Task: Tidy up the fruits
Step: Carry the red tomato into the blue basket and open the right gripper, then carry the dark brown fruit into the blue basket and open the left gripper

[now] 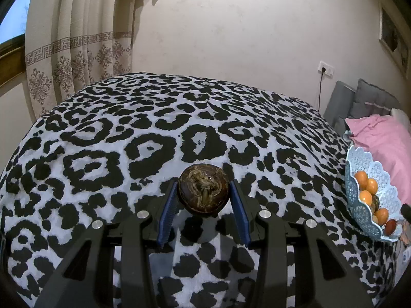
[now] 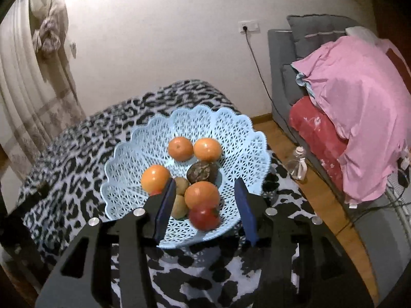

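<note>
A bed covered with a black-and-white leopard-print blanket [image 1: 154, 133] carries everything. The pale blue lattice basket [image 2: 231, 128] sits directly on the blanket, near its edge on the side toward the grey sofa [image 2: 282, 59].

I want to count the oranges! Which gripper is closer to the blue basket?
Right. The right gripper hangs open just over the blue basket's near rim, above the fruit. The left gripper is off to the side, gripping a dark brown fruit, with the basket far at the view's edge.
</note>
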{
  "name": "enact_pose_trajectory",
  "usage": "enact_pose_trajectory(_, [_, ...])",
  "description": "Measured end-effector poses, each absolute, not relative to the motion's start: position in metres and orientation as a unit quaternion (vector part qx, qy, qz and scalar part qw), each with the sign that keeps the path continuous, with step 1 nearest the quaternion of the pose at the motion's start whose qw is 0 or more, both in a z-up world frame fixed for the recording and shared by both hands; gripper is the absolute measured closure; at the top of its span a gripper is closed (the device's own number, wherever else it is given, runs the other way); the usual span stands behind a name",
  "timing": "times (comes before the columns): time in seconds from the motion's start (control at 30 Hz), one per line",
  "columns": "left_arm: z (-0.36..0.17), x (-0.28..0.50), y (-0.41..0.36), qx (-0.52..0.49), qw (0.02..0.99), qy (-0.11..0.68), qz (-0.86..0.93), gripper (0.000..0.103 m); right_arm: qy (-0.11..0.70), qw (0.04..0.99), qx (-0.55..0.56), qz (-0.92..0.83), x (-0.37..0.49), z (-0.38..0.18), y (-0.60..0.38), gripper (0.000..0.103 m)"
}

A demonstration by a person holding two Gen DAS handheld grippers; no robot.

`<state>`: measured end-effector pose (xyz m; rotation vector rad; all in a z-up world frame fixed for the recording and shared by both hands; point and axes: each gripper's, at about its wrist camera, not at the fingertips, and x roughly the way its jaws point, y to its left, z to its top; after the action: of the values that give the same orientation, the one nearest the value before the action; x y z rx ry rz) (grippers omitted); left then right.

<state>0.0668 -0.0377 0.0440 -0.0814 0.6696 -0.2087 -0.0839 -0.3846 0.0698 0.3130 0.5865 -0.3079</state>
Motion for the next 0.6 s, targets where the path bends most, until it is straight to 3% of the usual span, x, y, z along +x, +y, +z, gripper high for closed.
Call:
enact_pose_trajectory(0.17, [0.044,0.064,-0.04,-0.04,0.937,0.328,-0.111,0.061,0.241,0.94,0.143,-0.197,-0.103,0.076,-0.386,0.053])
enact_pose_trajectory(0.23, [0.044,0.062,-0.041,-0.038,0.938,0.325,-0.113,0.061,0.219,0.94,0.13,-0.227,-0.112,0.076,-0.385,0.044])
enact_pose_trajectory(0.37, [0.044,0.056,-0.047,-0.031,0.939,0.321,-0.121,0.061,0.199,0.942,0.103,-0.251,-0.119,0.068,-0.374,0.042])
enact_pose_trajectory(0.43, [0.044,0.052,-0.051,-0.026,0.938,0.321,-0.127,0.061,0.193,0.944,0.094,-0.251,-0.12,0.065,-0.369,0.035])
enact_pose_trajectory(0.6, [0.047,0.037,-0.065,-0.016,0.936,0.319,-0.15,0.061,0.176,0.947,0.106,-0.248,-0.126,0.066,-0.369,0.028])
